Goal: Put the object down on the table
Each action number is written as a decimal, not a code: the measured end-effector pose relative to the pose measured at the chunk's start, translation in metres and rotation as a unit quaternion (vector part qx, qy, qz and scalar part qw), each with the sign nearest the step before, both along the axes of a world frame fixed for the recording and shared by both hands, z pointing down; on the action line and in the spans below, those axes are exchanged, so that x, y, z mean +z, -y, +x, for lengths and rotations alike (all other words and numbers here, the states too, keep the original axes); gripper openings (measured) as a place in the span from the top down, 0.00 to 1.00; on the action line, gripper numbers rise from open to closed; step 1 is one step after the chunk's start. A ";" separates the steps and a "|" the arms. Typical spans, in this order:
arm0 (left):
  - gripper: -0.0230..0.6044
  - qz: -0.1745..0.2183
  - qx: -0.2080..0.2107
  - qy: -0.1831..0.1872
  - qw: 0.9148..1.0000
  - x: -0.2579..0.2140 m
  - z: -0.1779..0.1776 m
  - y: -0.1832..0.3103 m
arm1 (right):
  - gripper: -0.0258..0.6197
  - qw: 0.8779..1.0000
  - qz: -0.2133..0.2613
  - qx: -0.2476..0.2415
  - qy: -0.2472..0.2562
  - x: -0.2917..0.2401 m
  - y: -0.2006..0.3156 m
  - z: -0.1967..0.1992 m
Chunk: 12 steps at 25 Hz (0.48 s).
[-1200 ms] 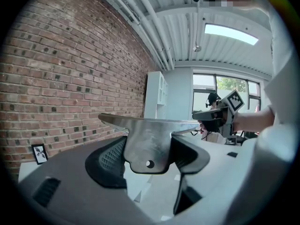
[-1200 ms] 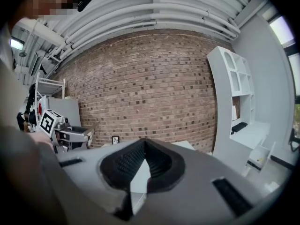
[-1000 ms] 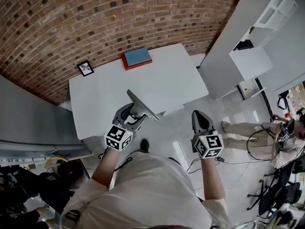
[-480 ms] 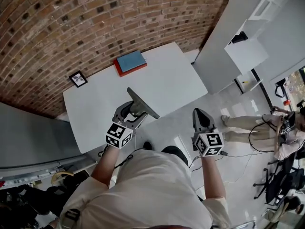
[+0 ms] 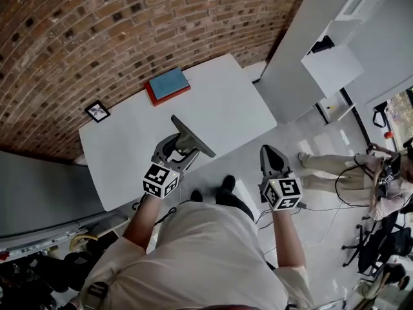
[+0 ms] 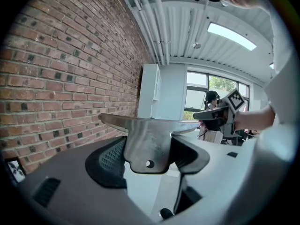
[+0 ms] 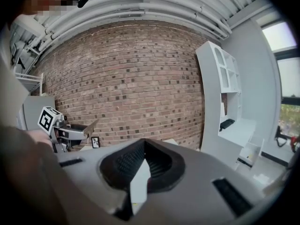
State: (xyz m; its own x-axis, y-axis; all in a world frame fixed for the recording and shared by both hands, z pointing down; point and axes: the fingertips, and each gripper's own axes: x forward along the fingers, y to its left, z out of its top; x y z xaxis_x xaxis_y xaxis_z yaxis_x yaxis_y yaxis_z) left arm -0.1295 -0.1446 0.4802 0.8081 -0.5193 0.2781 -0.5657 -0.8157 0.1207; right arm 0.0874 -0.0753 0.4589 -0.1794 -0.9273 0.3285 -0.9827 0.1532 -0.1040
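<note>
A flat grey metal piece [image 5: 192, 136] with a long straight edge and a small hole sticks up from my left gripper [image 5: 181, 148], which is shut on it. It hangs over the front edge of the white table [image 5: 122, 154]. In the left gripper view the metal piece [image 6: 150, 139] fills the gap between the black pads [image 6: 107, 162] of the left gripper [image 6: 150, 156]. My right gripper [image 5: 270, 154] hovers over the floor, right of the table, shut with nothing in it. Its jaws meet at the tips in the right gripper view [image 7: 143, 149].
A red and blue book [image 5: 168, 84] and a small picture frame [image 5: 97, 111] lie at the table's far edge by the brick wall. A white partition [image 5: 303, 50] with shelves stands to the right. Another person [image 5: 348, 170] stands at the far right, with cables on the floor.
Both grippers have moved forward toward the table, the left one still holding the metal piece. The person's feet have stepped closer to the table edge.
</note>
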 end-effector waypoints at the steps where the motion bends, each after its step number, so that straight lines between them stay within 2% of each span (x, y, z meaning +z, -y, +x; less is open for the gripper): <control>1: 0.52 -0.002 -0.004 0.001 1.000 0.000 0.006 0.003 | 0.96 1.000 -0.002 -0.004 0.002 0.002 0.005 0.006; 12: 0.52 -0.033 -0.041 0.028 0.998 0.034 0.080 0.034 | 0.96 0.998 -0.039 -0.053 0.018 0.038 0.049 0.071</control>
